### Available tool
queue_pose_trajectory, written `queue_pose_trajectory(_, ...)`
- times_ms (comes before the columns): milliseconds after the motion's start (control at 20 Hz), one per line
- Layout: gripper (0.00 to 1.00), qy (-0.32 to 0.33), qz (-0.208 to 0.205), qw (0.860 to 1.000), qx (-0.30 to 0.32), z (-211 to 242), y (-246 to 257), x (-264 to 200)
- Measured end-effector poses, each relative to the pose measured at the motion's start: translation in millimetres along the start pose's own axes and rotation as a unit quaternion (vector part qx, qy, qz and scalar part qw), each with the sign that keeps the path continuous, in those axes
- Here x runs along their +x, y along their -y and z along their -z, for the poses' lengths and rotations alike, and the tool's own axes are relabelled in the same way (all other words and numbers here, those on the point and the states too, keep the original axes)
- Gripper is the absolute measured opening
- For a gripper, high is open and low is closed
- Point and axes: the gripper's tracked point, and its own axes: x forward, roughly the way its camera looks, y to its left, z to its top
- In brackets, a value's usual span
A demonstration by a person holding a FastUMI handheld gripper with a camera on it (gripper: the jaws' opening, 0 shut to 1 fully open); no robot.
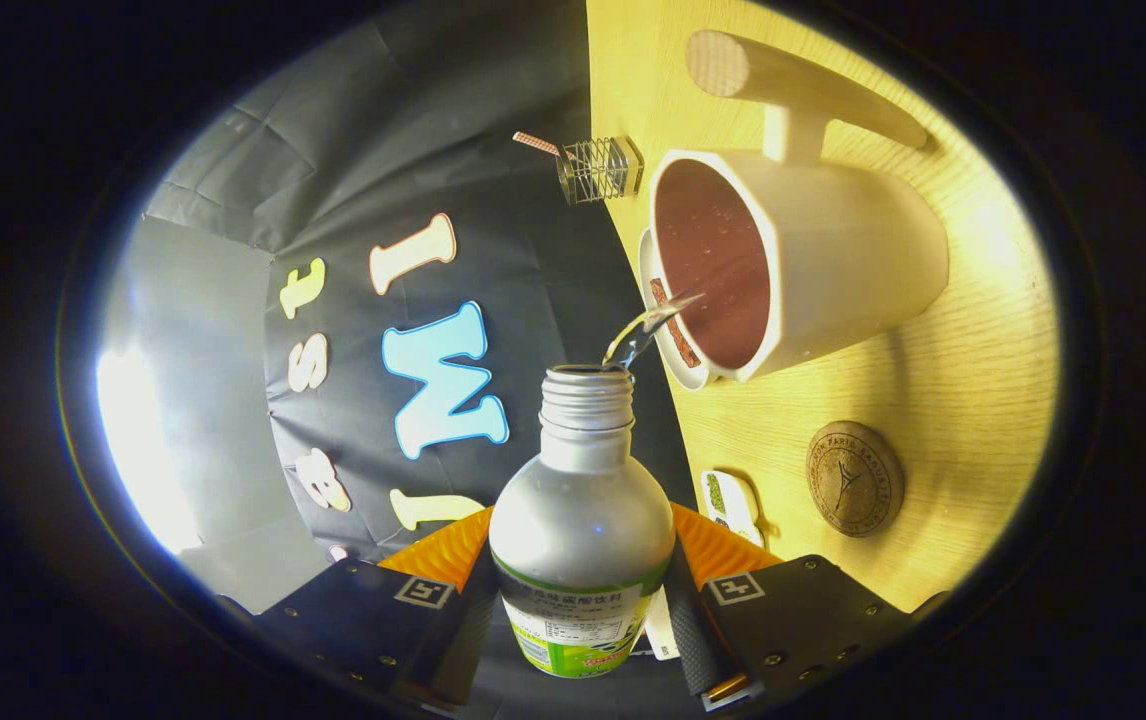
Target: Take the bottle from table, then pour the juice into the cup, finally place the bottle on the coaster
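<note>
Both fingers of your gripper are clamped on the bottle at lower centre, juice streaming into the cup at upper right; its smooth metal looks slippery and lightening, so hold the labelled body firmly toward the coaster.

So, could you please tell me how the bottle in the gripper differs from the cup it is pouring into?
The bottle is silvery with a green label and a narrow threaded neck; the cup is plain white outside, dark brownish inside, with a wide mouth. The bottle is clamped between the gripper's fingers; the cup stands free on the wooden table. The cup has a handle; the bottle has none. Both are open-topped, joined by the liquid stream.
</note>
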Motion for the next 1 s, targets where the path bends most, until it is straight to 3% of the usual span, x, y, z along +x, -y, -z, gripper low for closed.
queue_pose_trajectory(1000,0.77,0.016,-0.009,0.998,0.065,-19,-9,12)
